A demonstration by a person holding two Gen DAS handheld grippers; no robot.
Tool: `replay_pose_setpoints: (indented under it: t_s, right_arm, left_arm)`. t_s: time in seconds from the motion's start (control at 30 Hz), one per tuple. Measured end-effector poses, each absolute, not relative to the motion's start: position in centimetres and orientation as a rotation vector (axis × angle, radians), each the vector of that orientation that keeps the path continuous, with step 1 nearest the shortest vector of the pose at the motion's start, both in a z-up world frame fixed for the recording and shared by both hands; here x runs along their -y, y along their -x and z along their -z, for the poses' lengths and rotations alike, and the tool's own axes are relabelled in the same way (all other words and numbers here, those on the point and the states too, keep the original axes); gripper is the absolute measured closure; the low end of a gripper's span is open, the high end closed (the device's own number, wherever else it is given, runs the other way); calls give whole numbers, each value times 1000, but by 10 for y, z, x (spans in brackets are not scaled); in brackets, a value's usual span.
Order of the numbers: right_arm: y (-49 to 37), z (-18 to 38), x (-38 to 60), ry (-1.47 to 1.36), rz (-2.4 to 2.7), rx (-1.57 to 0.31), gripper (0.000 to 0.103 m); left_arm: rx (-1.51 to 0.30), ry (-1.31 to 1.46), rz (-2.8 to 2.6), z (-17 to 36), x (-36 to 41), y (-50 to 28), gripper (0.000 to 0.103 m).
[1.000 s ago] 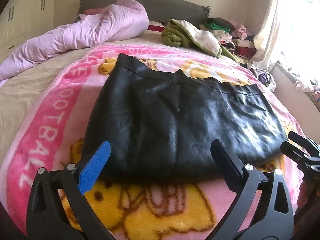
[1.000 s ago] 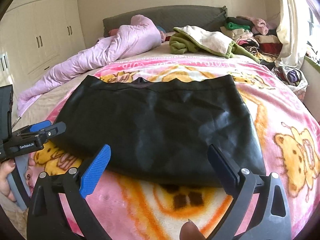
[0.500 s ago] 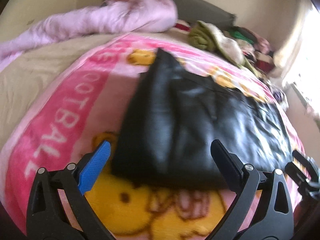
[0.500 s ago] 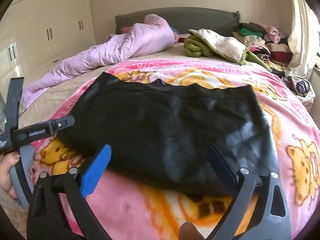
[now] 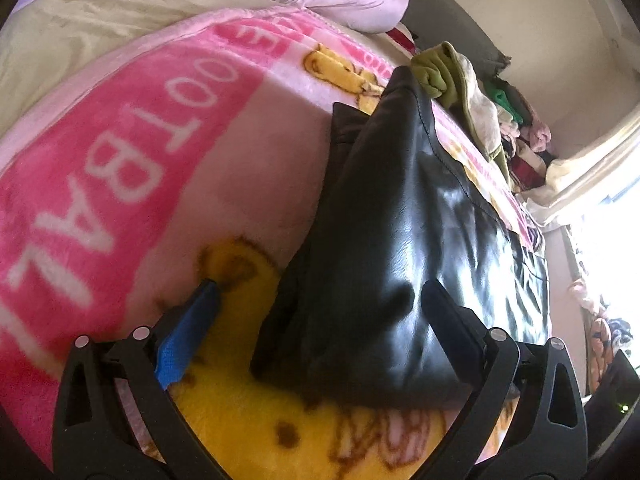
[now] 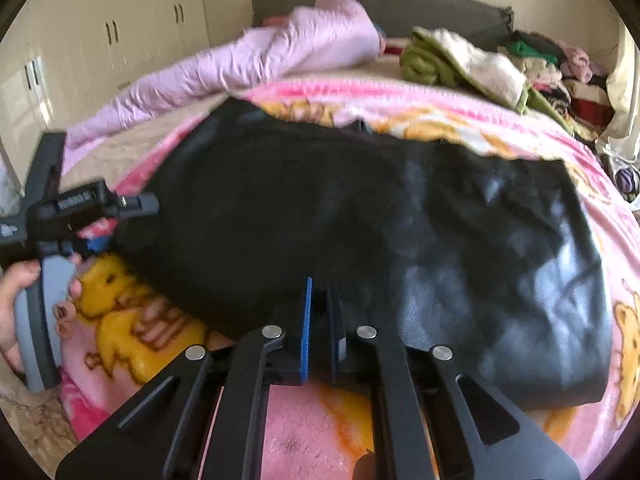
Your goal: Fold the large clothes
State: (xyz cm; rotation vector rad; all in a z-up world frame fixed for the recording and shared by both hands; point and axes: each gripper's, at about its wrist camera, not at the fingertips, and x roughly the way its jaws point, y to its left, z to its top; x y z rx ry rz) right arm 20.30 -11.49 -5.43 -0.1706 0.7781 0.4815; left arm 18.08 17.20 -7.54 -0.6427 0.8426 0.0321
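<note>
A shiny black leather-like garment [image 6: 360, 216] lies spread flat on a pink cartoon blanket [image 6: 440, 116] on the bed. My right gripper [image 6: 318, 292] is shut on the garment's near edge. My left gripper [image 5: 320, 300] is open, low over the blanket [image 5: 120, 152], its jaws on either side of the garment's near left corner [image 5: 384, 264]. In the right wrist view the left gripper [image 6: 120, 216] shows at the garment's left side, held by a hand.
A lilac duvet [image 6: 256, 60] lies along the left and back of the bed. A green and cream garment [image 6: 460, 60] and a pile of clothes [image 6: 552, 68] sit at the back right. White wardrobes [image 6: 100, 40] stand at left.
My right gripper has moved forward and closed on the garment's near edge. My left gripper has dropped and swung to the garment's left corner, still open.
</note>
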Motion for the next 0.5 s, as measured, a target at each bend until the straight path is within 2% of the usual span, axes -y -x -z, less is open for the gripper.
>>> replay_pose_setpoints:
  t_s: [0.07,0.1,0.13,0.2,0.27,0.3,0.37,0.5]
  right_arm:
    - [-205,63,112,195,-477,-794,97]
    - [-205,67,110,207,-472,-795,97]
    - [-206,70,109,205,-467,-796,97]
    - [-207,75,111,194,-471,-793,96]
    - [-208,78,113,175,-475,-792,96]
    - [-210,77,114,169,-481,-795,96]
    - [-212,71,115,170,-500,-811,96]
    - [-225,32,129,65,-540,-751,96]
  left_arm:
    - [-851,620,-15,76,-166,-188,12]
    - [-856,605,-1,77,-161,-190,16]
    - [-858,601,13,77,-158,-193,31]
    - [-863,578,2,77,-154,-196,35]
    - [-855,560,13,72,-150,-196,47]
    - [-850,553,14,71,-149,-195,50]
    - [-830,524,18,66,-147,-191,61]
    - [-766,515,37,52,-146,-182,72]
